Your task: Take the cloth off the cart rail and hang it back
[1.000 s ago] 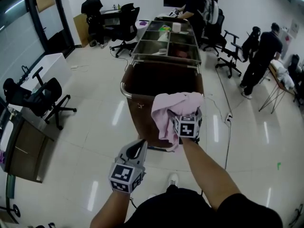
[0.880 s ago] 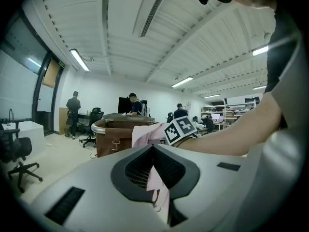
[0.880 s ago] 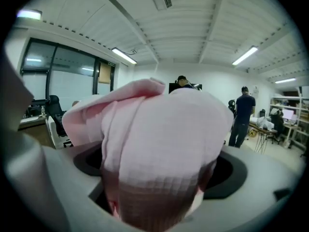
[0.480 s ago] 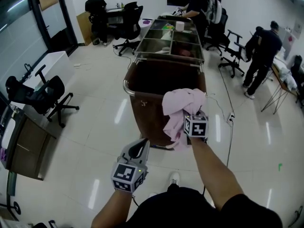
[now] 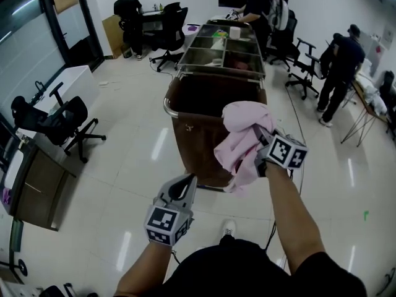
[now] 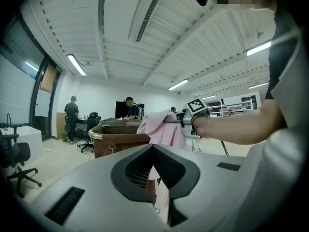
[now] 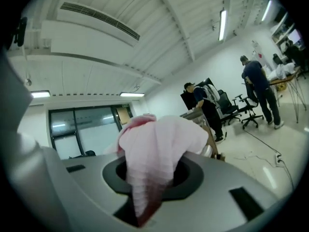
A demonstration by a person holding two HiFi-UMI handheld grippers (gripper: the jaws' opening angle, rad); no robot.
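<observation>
A pink cloth hangs bunched over the near right corner of the brown cart, by its chrome rail. My right gripper is at the cloth, tilted to the right, and its jaws are closing with a fold pinched between them. In the right gripper view the cloth fills the gap of the right gripper. My left gripper hangs lower, short of the cart, jaws together and empty. The left gripper view shows the left gripper, the cloth and the cart.
The cart's far end holds metal tray compartments. Black office chairs and a desk stand at the left. People and more chairs are at the back and right. A cable runs over the glossy floor.
My right gripper has closed on the pink cloth and swung right and slightly up, its marker cube tilting. The cloth has bunched higher above the cart corner. The left gripper has barely moved.
</observation>
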